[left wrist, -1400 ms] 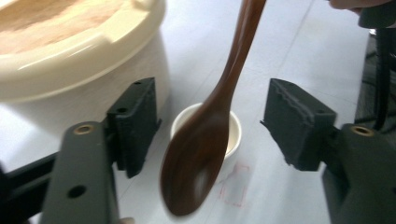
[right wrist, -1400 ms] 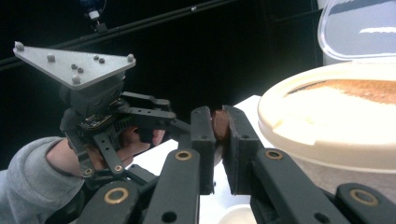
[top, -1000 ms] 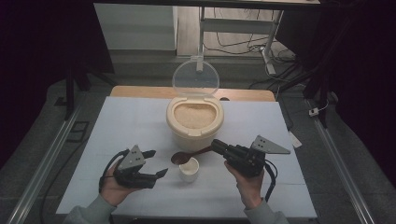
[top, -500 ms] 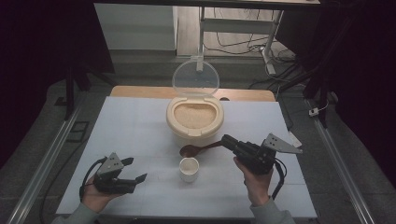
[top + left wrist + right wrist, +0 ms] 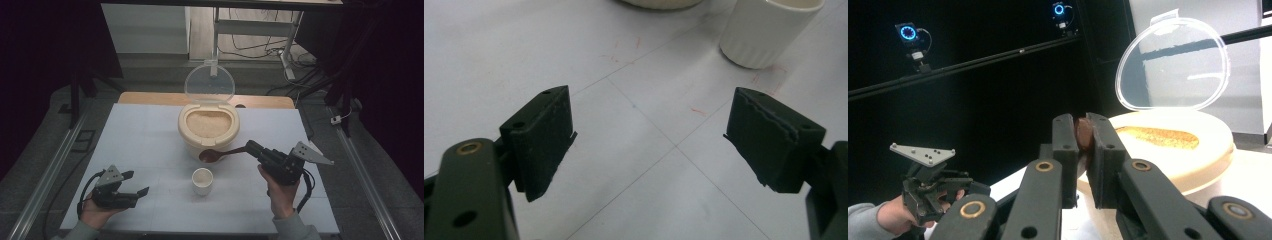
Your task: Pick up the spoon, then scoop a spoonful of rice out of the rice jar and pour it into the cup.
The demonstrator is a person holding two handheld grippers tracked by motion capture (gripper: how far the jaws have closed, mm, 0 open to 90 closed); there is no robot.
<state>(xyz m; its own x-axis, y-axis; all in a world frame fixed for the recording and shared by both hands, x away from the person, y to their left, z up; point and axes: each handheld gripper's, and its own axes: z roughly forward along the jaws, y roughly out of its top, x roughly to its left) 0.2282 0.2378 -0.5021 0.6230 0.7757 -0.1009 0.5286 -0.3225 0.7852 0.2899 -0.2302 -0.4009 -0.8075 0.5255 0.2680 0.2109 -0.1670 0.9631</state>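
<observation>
Ample bare table (image 5: 150,135) around left gripper (image 5: 139,183).

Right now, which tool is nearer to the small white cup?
Right. The right tool holds a brown spoon whose bowl hangs just above and behind the cup. The left tool sits open, farther off to the cup's left.
</observation>
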